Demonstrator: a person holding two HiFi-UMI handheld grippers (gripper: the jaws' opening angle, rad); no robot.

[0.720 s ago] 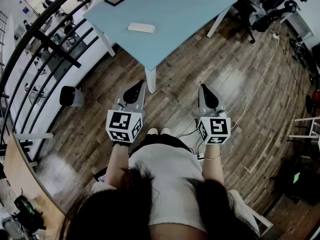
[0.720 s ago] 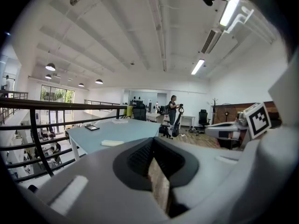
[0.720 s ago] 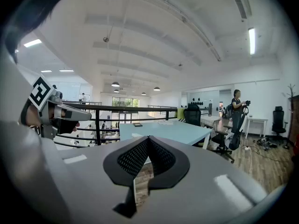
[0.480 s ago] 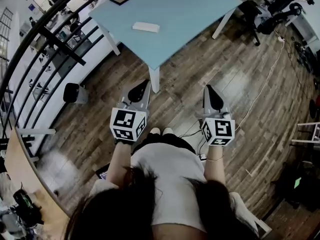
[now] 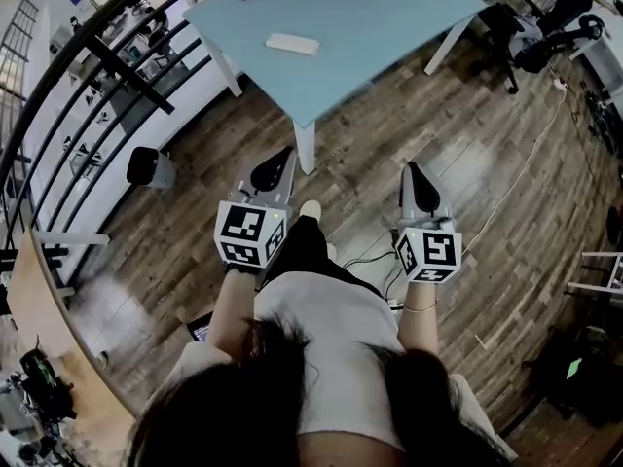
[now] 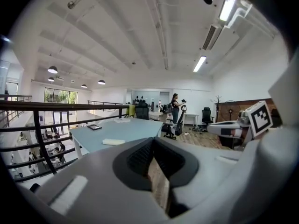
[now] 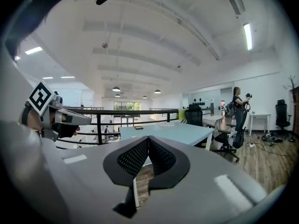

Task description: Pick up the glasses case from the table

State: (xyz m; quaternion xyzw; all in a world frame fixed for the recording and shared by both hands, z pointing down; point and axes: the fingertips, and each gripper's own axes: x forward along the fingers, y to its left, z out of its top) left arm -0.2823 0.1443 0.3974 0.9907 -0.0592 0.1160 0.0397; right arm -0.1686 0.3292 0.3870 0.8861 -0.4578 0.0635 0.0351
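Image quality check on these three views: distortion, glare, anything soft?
Head view: strong fisheye, railing bows; dim and desaturated, sheen on the wood floor; glasses case small but clear on the table. Left gripper view: black vignette corners, ceiling light blown out, left gripper slightly soft up close. Right gripper view: same vignette, even light, right gripper pad texture crisp.
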